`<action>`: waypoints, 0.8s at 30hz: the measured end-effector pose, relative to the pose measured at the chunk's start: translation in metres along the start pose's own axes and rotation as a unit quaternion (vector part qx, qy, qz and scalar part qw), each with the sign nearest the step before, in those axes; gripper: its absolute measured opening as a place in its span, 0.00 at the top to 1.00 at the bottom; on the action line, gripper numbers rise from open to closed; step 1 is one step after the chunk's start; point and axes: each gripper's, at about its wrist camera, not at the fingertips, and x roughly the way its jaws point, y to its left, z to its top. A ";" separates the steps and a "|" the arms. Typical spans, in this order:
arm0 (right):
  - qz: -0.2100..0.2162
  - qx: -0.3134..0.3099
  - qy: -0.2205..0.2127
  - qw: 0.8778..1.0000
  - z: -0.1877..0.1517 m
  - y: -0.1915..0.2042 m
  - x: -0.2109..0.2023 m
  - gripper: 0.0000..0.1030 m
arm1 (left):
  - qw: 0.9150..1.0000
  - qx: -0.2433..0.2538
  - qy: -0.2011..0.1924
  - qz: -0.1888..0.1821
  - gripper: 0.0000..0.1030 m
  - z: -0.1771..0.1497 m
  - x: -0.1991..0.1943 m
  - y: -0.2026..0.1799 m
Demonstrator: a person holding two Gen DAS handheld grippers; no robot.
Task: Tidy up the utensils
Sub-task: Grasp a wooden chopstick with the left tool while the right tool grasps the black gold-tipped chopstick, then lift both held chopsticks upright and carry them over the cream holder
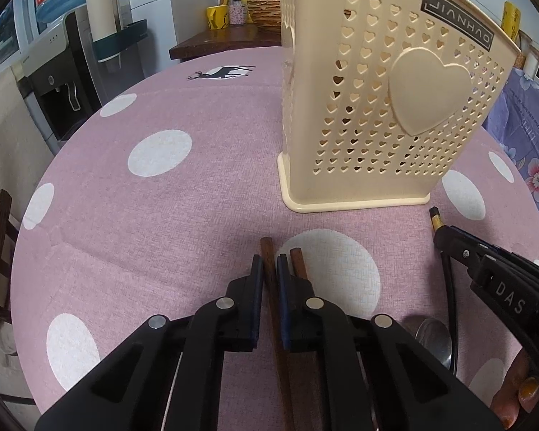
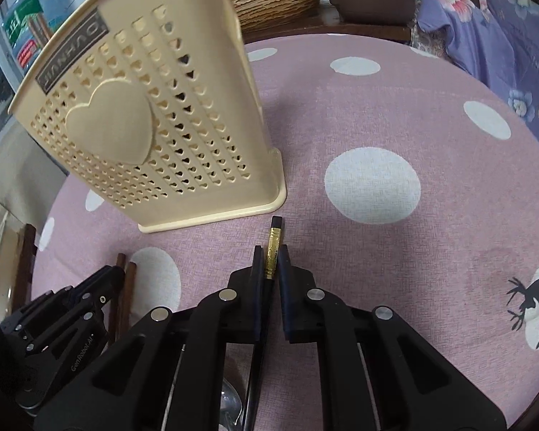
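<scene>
We see the left gripper (image 1: pixel 268 269) with its fingers clamped on 1 brown chopstick (image 1: pixel 267 251); a 2nd brown chopstick (image 1: pixel 297 262) lies just right of them. The right gripper (image 2: pixel 271 265) pinches a black gold-banded chopstick (image 2: pixel 273 242). Beyond both fingertips, the cream utensil holder (image 1: pixel 370 107) stands on the tabletop (image 1: pixel 161 215).

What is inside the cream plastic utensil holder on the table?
Through the heart-shaped holes of the utensil holder only dark gaps and its own cream walls show. No utensil is visible inside. Its open top is out of view, so the contents cannot be confirmed.
</scene>
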 end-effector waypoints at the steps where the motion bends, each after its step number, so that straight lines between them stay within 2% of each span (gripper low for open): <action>1: 0.005 0.005 -0.002 1.000 0.001 -0.001 -0.001 0.92 | 1.000 -0.002 0.000 -0.002 0.92 0.000 0.000 0.001; 7: 0.032 0.032 -0.019 0.999 0.005 -0.011 -0.009 0.92 | 1.000 -0.012 -0.007 -0.012 0.92 0.001 -0.002 0.002; 14: 0.041 0.043 -0.053 0.997 0.013 -0.018 -0.029 0.92 | 0.998 -0.035 -0.036 -0.028 0.92 0.008 -0.016 0.006; 24: 0.037 0.010 -0.132 0.991 0.038 -0.018 -0.081 0.92 | 0.992 -0.067 -0.100 -0.049 0.92 0.026 -0.057 0.023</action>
